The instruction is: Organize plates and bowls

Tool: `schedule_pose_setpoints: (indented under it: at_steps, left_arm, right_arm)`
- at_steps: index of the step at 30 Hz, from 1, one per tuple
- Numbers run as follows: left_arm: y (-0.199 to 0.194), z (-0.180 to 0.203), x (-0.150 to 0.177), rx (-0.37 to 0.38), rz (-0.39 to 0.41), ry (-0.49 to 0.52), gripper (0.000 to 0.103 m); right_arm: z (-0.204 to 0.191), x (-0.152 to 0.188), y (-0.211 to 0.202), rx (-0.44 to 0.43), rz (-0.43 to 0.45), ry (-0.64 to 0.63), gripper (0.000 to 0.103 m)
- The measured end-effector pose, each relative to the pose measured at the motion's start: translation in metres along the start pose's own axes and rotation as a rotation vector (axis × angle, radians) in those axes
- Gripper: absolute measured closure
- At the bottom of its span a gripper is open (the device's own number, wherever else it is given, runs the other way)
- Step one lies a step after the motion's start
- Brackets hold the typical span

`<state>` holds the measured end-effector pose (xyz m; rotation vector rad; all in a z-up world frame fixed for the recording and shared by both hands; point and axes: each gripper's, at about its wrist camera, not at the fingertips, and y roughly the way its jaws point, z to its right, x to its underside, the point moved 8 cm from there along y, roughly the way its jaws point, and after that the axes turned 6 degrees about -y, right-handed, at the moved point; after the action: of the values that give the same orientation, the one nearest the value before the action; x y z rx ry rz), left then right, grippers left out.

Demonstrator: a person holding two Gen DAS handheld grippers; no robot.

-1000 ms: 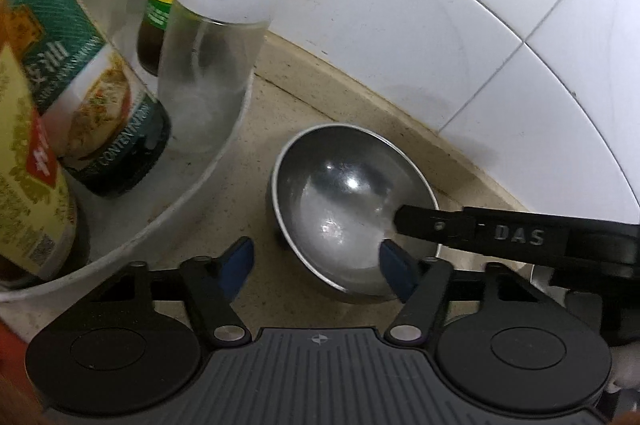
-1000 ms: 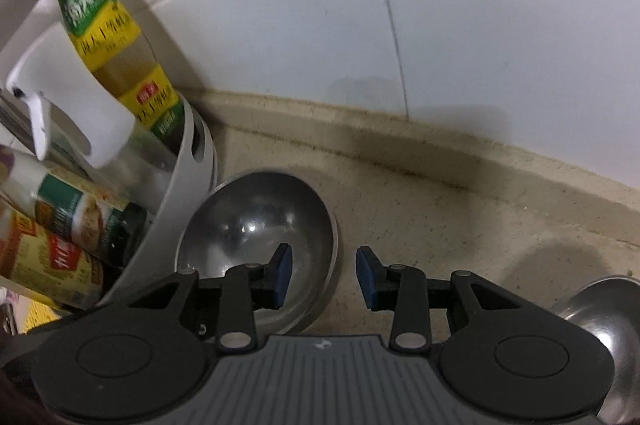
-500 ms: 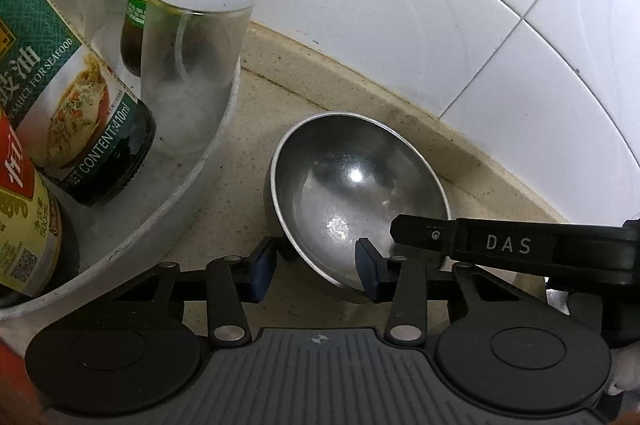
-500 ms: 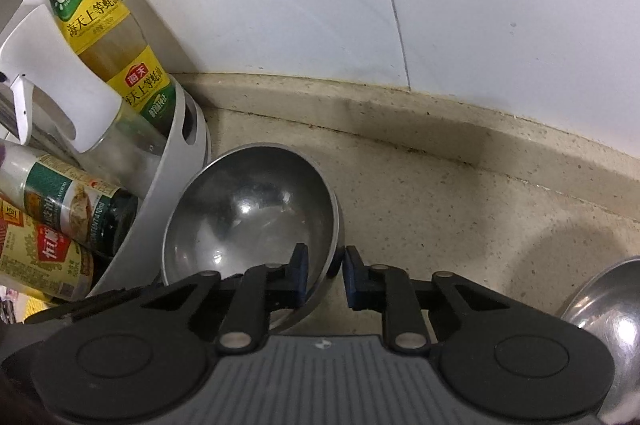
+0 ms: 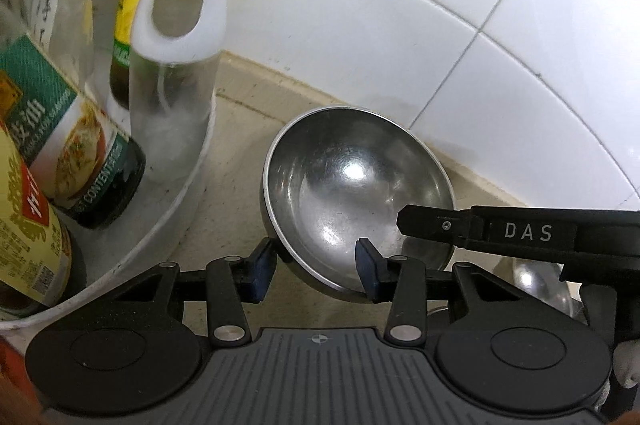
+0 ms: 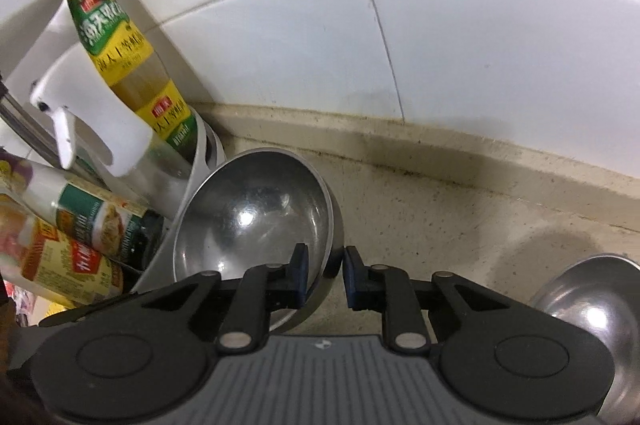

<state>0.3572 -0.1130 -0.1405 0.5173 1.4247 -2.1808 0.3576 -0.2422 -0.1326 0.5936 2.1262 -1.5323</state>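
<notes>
A steel bowl (image 5: 352,193) (image 6: 256,221) is lifted and tilted above the beige counter beside the white bottle rack. My left gripper (image 5: 316,269) is shut on the bowl's near rim, one pad outside and one inside. My right gripper (image 6: 324,275) is shut on the bowl's right rim; one of its fingers (image 5: 520,233) shows across the left wrist view. A second steel bowl (image 6: 592,321) sits on the counter at the right, partly hidden behind my right gripper body.
A white round rack (image 5: 160,221) (image 6: 200,161) holds several sauce bottles and a clear spray bottle (image 5: 176,73) just left of the bowl. The white tiled wall (image 6: 400,25) rises close behind. The beige counter (image 6: 460,225) stretches to the right.
Both grippers have closed on the bowl's rim. The bowl has risen off the counter and tilted.
</notes>
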Motion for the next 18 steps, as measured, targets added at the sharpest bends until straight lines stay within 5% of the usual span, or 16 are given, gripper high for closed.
schedule_pose_setpoints:
  at_steps: [18]
  left_arm:
    - [-0.063, 0.029, 0.005, 0.104, 0.062, 0.124, 0.051]
  right_arm:
    - [-0.018, 0.017, -0.092, 0.071, 0.107, 0.02, 0.086]
